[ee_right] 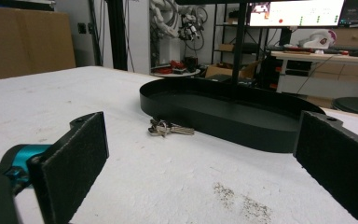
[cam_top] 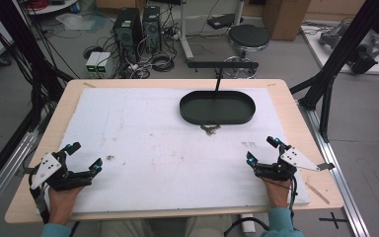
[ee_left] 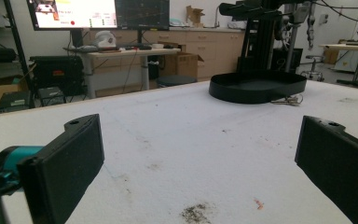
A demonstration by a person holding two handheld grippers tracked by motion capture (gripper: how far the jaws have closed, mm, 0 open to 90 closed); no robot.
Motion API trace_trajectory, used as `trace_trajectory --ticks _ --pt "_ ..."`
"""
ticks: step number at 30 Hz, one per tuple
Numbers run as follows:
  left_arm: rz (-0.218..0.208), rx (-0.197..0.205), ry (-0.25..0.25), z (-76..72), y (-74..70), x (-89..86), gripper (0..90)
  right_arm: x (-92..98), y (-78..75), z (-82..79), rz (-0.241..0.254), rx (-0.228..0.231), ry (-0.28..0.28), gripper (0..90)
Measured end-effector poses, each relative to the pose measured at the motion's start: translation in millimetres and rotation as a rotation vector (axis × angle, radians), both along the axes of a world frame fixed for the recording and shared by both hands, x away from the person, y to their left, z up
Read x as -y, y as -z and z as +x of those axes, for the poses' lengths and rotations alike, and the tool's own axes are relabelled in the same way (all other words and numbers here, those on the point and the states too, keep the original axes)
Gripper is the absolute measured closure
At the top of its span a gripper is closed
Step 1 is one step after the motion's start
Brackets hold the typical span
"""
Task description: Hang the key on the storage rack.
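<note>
A black oval tray (cam_top: pixel 217 117) rests at the far middle of the white foam mat (cam_top: pixel 168 148). A bunch of keys (cam_top: pixel 209 129) lies on the mat just in front of the tray's near wall; in the right gripper view the keys (ee_right: pixel 168 128) sit left of the tray (ee_right: pixel 242 128). My left gripper (cam_top: pixel 85 158) rests open at the near left with nothing between its jaws. At the near right my right gripper (cam_top: pixel 262 151) is open too, pointed toward the tray (ee_left: pixel 256 88) and keys (ee_left: pixel 289 99).
Dark smudges (cam_top: pixel 110 158) mark the mat near the left gripper. The wooden table edge (cam_top: pixel 296 111) frames the mat. A black camera stand (cam_top: pixel 222 64) rises behind the tray. Computers, cables and a stool (cam_top: pixel 248 37) stand on the floor beyond the table.
</note>
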State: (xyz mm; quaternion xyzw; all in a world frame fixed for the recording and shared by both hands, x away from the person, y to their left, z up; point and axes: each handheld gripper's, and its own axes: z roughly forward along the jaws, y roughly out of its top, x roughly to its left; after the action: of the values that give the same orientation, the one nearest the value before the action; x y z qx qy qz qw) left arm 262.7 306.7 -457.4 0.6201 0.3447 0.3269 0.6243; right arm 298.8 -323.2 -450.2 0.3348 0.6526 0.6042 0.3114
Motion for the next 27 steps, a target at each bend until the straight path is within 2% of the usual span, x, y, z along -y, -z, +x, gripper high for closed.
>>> trace_trajectory --ticks 3,12,22,24,27 --pt "0.002 0.001 -0.002 -0.2 0.0 0.3 1.7 0.9 0.1 0.1 0.012 -0.006 0.001 2.3" --pt "0.013 -0.005 -0.005 0.5 -0.4 1.6 1.7 -0.5 0.0 -0.7 -0.006 0.007 -0.002 2.3" --pt "0.022 -0.002 -0.008 0.2 -0.6 2.3 1.7 -1.8 -0.8 0.3 -0.017 -0.001 0.001 2.3" --pt "0.022 -0.008 -0.010 0.6 -0.8 1.9 1.7 -2.6 -1.8 2.4 -0.024 -0.022 -0.003 2.3" --pt "0.026 -0.010 -0.009 0.8 -0.9 2.1 1.7 -2.9 -7.0 8.6 -0.062 -0.056 -0.011 2.3"
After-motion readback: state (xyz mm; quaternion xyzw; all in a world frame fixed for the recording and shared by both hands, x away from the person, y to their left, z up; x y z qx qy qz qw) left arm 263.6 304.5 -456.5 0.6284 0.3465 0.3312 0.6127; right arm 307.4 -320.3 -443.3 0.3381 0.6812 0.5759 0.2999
